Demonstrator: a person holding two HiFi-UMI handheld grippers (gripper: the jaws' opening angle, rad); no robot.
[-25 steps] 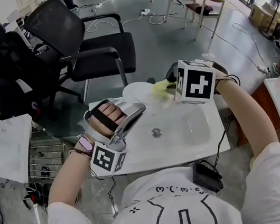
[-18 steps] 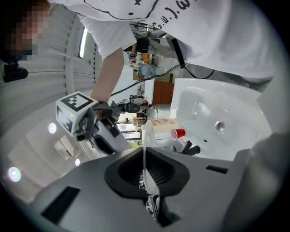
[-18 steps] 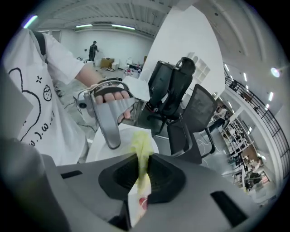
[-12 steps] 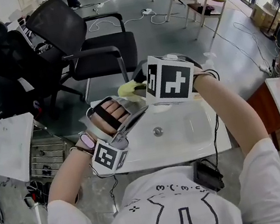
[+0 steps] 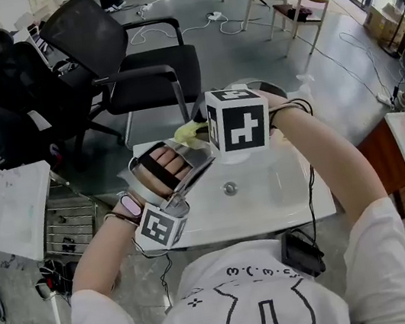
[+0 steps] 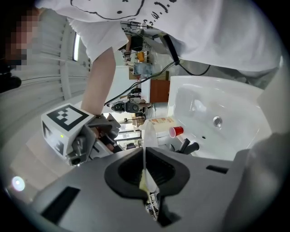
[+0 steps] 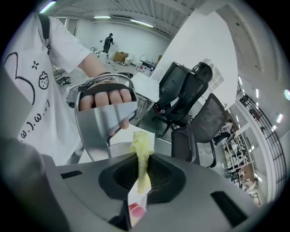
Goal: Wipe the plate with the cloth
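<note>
My left gripper (image 5: 200,156) is shut on a white plate (image 6: 145,144), which stands edge-on as a thin white line between its jaws in the left gripper view. In the head view the plate is hidden behind the grippers. My right gripper (image 5: 202,134) is shut on a bunched yellow cloth (image 5: 188,130). The cloth (image 7: 141,149) sticks up out of the jaws toward the left gripper's silver hand guard (image 7: 105,115). Both grippers meet above the back left corner of the white sink (image 5: 284,182). The right gripper's marker cube (image 5: 238,118) covers the spot where cloth and plate meet.
The sink's drain (image 5: 230,188) lies just below the grippers. A red cup (image 6: 176,131) and a black tap (image 6: 188,147) sit by the basin. Black office chairs (image 5: 143,67) stand behind the sink, with a white paper bag (image 5: 12,206) and a wire rack (image 5: 66,224) to the left.
My right gripper has carried the yellow cloth leftward from the sink's back right to the left gripper and rolled. The left gripper has stayed put.
</note>
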